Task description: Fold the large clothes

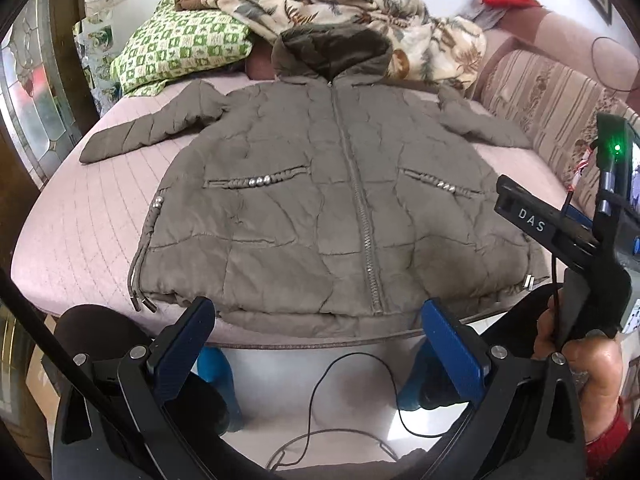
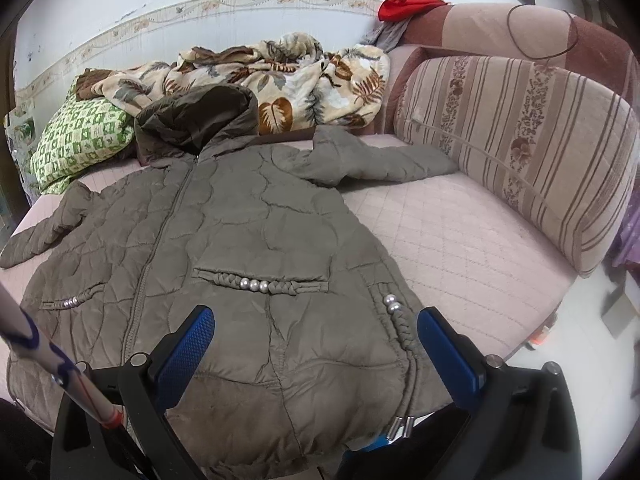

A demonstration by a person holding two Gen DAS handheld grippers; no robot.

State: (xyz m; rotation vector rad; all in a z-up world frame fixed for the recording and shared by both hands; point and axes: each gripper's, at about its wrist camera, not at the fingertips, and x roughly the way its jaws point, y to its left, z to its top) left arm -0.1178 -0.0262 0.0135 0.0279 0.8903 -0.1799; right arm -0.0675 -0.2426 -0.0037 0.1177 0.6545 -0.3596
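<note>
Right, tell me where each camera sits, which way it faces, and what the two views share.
Left wrist: sits on the left gripper at the bed's near edge, facing across the jacket toward the pillow; its blue fingers are spread, and a hand holding the right gripper shows.
Right wrist: sits on the right gripper over the jacket's hem, facing the striped cushion; only its own open fingers show.
Shared: jacket, pillow, leaf-print blanket, red cloth.
</note>
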